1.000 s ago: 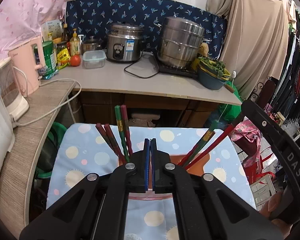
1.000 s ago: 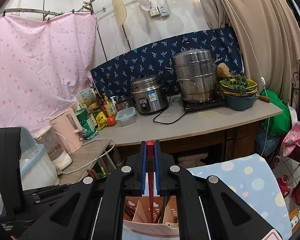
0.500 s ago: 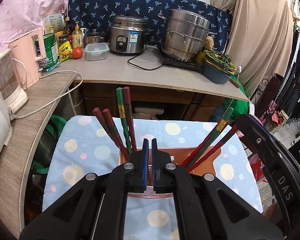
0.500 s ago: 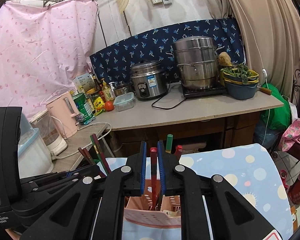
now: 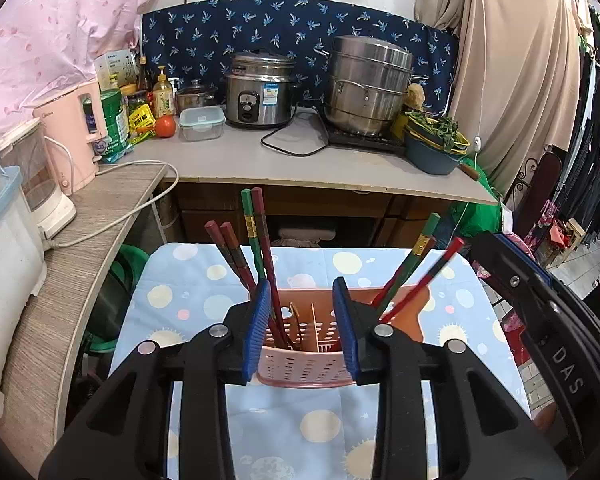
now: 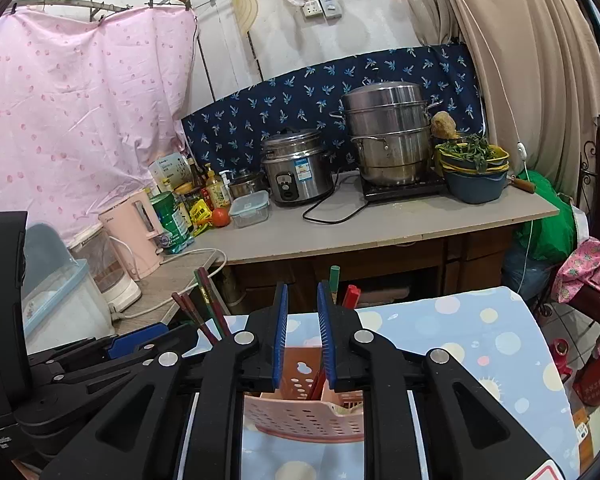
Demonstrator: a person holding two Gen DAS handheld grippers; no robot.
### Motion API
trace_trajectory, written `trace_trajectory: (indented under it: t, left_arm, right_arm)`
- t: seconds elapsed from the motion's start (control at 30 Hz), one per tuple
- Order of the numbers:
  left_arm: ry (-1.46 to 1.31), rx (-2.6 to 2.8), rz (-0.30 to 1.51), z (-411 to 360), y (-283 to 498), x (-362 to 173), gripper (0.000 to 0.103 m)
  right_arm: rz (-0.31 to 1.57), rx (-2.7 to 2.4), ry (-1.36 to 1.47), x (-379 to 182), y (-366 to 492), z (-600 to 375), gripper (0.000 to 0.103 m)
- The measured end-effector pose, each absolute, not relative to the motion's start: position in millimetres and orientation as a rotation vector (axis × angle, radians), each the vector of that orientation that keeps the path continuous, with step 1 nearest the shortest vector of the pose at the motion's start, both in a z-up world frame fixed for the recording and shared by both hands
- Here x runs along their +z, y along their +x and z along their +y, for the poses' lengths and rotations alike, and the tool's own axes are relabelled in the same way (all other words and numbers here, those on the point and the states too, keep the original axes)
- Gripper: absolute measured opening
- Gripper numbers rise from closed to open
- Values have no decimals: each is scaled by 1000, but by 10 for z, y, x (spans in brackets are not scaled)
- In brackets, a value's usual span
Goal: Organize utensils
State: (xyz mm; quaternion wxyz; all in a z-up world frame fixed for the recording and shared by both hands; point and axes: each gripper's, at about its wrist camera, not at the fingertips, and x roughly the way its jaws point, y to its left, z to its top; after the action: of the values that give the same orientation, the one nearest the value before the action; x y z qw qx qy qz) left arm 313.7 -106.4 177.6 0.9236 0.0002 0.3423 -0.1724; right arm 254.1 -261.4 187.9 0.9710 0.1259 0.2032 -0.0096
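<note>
A pink perforated utensil holder (image 5: 304, 364) stands on a blue spotted cloth (image 5: 188, 300); it also shows in the right wrist view (image 6: 300, 412). Red and green chopsticks lean in it: one group on the left (image 5: 256, 240), another on the right (image 5: 416, 264). My left gripper (image 5: 302, 292) is open and empty, its blue pads on either side of the holder's near part. My right gripper (image 6: 302, 296) is open and empty just above the holder, with a green and a red chopstick top (image 6: 350, 292) right of its pads. The left gripper's body (image 6: 100, 364) is at lower left.
A counter (image 5: 300, 160) behind holds a rice cooker (image 5: 258, 92), a steel steamer pot (image 5: 366, 84), a bowl of greens (image 5: 436, 140), a lidded container (image 5: 202, 122), bottles and a pink kettle (image 5: 74, 128). A wooden shelf (image 5: 60, 280) with appliances runs along the left.
Both grippers opened. The right one let go of the red chopstick, which now stands in the holder. The left one went from shut to wide open over the holder.
</note>
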Motion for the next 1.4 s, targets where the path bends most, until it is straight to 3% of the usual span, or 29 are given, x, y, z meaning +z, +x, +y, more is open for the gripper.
trace_trajectory:
  t: [0.73, 0.9, 1.4]
  left_arm:
    - [32, -326, 664, -860, 2349, 1965, 36]
    - [64, -300, 656, -817, 2130, 1920, 44]
    - [123, -237, 712, -775, 1729, 1484, 45]
  right_arm:
    - [474, -11, 228, 1815, 1632, -2507, 23]
    - [503, -26, 205, 1702, 1413, -2428, 33]
    - [583, -54, 138, 1378, 1016, -2232, 43]
